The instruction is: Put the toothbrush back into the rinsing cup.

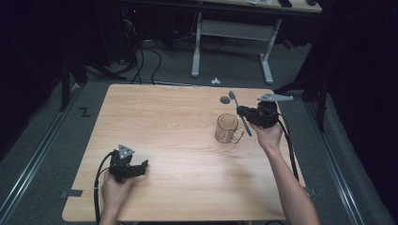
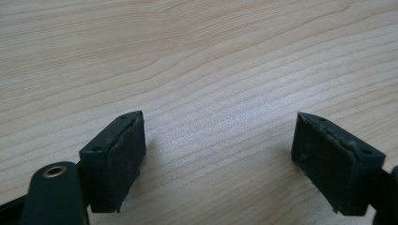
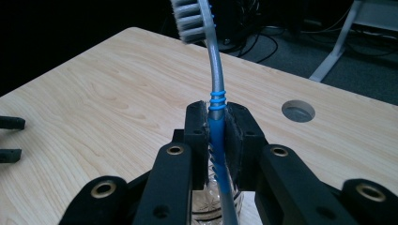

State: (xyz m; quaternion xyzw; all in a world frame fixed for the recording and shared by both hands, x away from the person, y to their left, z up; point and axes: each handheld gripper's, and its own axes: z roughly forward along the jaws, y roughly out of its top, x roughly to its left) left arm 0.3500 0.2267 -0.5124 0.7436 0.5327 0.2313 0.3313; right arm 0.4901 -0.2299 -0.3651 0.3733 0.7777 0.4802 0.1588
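My left gripper [image 1: 141, 166] rests near the table's [image 1: 178, 140] front edge, jaws spread wide over bare wood with nothing between them, idle and well apart from the work. Farther out, my right gripper [image 1: 243, 111] is clenched on the toothbrush [image 1: 240, 112], the pads pinching its blue handle just below the ribbed grip, bristles up and away from me. The lower end of the handle hangs at the rim of the glass mug [image 1: 227, 128], which stands upright directly beneath my jaws. I judge the pick-up done; what remains is to lower the handle into the mug and let go. Beyond lies the table's round hole [image 1: 225, 100].
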